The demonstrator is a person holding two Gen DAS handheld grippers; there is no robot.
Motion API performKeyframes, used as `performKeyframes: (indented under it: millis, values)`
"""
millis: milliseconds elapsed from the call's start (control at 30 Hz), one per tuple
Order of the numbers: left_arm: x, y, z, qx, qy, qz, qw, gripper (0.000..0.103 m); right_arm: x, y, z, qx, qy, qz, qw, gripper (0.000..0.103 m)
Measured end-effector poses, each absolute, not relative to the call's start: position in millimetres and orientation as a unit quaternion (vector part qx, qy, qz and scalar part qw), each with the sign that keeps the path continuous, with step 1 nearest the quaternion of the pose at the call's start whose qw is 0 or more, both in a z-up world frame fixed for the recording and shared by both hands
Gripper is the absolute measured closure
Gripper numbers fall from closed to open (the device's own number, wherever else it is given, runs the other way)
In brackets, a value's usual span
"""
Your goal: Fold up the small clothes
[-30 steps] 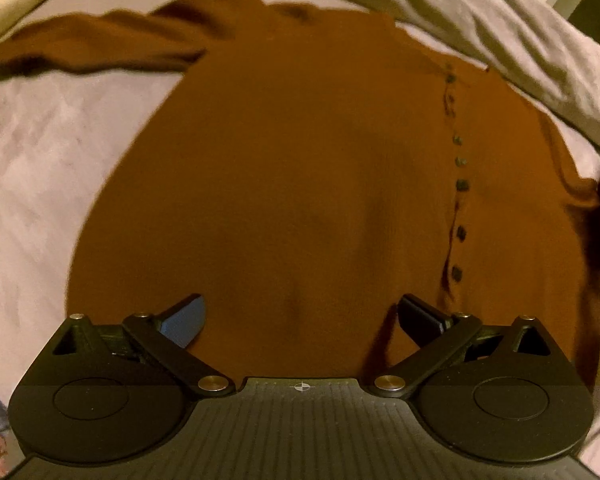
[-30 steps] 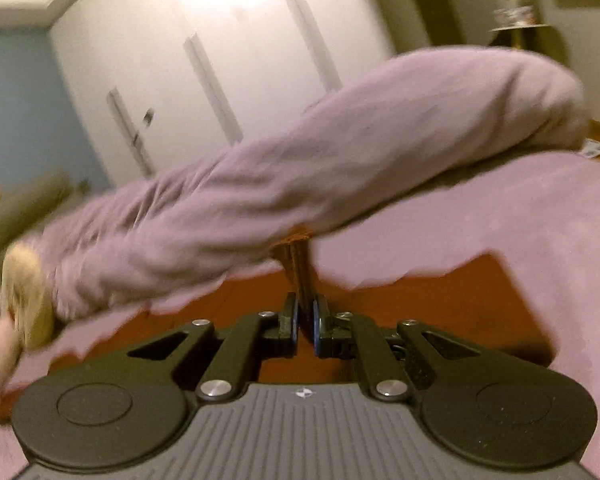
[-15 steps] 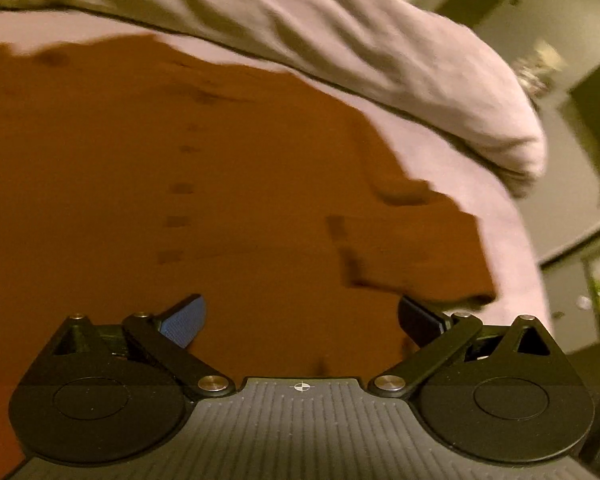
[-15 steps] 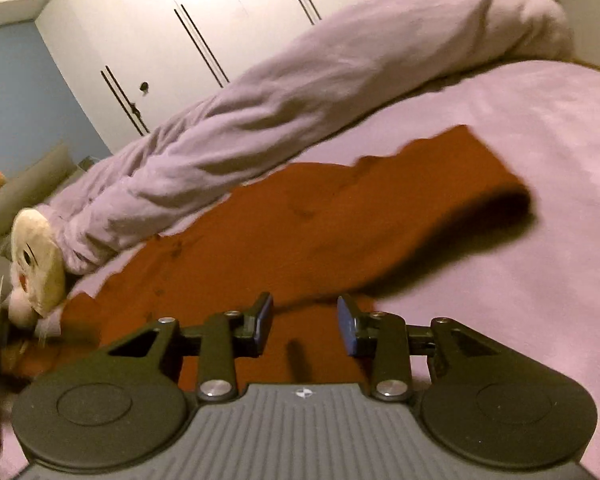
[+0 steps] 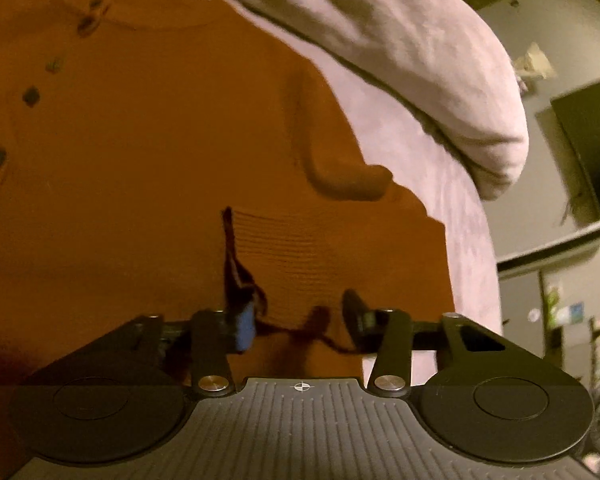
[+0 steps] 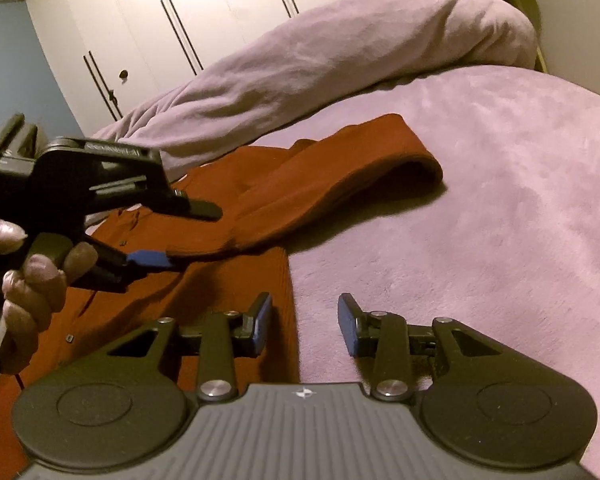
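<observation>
A rust-brown buttoned cardigan (image 5: 140, 160) lies flat on the purple bed; it also shows in the right wrist view (image 6: 228, 280). Its right sleeve (image 6: 340, 172) is folded back over the body, the ribbed cuff (image 5: 320, 256) lying just ahead of my left gripper (image 5: 300, 320). That gripper is open, its fingers either side of the cuff's edge; it also shows in the right wrist view (image 6: 184, 236). My right gripper (image 6: 304, 324) is open and empty, low over the cardigan's side edge.
A rolled purple duvet (image 6: 320, 52) runs along the far side of the bed (image 6: 480, 200). White wardrobe doors (image 6: 172, 20) stand behind it. A dark cabinet (image 5: 588, 136) stands beyond the bed's right end.
My right gripper let go of the sleeve, opened and drew back toward the cardigan's side edge. My left gripper swung right to the folded sleeve's cuff and narrowed its opening.
</observation>
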State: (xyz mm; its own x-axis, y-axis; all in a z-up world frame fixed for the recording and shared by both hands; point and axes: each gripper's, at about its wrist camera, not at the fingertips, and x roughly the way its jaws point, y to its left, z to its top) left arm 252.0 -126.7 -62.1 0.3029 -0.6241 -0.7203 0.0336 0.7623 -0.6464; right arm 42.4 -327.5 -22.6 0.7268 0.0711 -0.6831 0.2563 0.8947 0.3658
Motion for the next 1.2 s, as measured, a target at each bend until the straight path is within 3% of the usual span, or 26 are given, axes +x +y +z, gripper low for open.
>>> performKeyframes:
  millis: [33,67,100,367,533,833,1000,1067,1167,1200]
  values:
    - [255,-125,-66,-0.282,0.554,-0.213,0.754,0.063,42,-327,-23,0.225,0.365,-0.052,0.902,0.065]
    - [258,-125,-67,-0.288,0.555,-0.213,0.751,0.072,45,-326,-23,0.226,0.365,-0.053,0.902,0.064]
    - [260,-125,-67,-0.290,0.553,-0.213,0.752,0.094,46,-326,-23,0.226,0.365,-0.053,0.902,0.064]
    - [265,-98,-26,-0.246,0.503,-0.230,0.795,0.094,47,-334,-10,0.239,0.361,-0.057,0.900,0.064]
    - [269,-36,-4,-0.177,0.459,-0.174,0.853,0.094,60,-332,-2,0.261,0.355,-0.043,0.897,0.064]
    - [269,56,-29,-0.138,0.458,-0.062,0.876,0.093,108,-315,-16,0.346,0.367,-0.007,0.864,0.064]
    - [271,49,-53,-0.142,0.491,-0.071,0.857,0.078,131,-319,-32,0.409,0.366,-0.030,0.835,0.063]
    - [275,53,-57,-0.161,0.485,-0.077,0.856,0.078,135,-320,-38,0.421,0.369,-0.040,0.827,0.063]
    - [282,59,-59,-0.196,0.482,-0.082,0.850,0.094,139,-322,-43,0.434,0.365,-0.049,0.822,0.064]
    - [285,59,-60,-0.204,0.482,-0.083,0.848,0.094,140,-322,-43,0.438,0.363,-0.053,0.821,0.063]
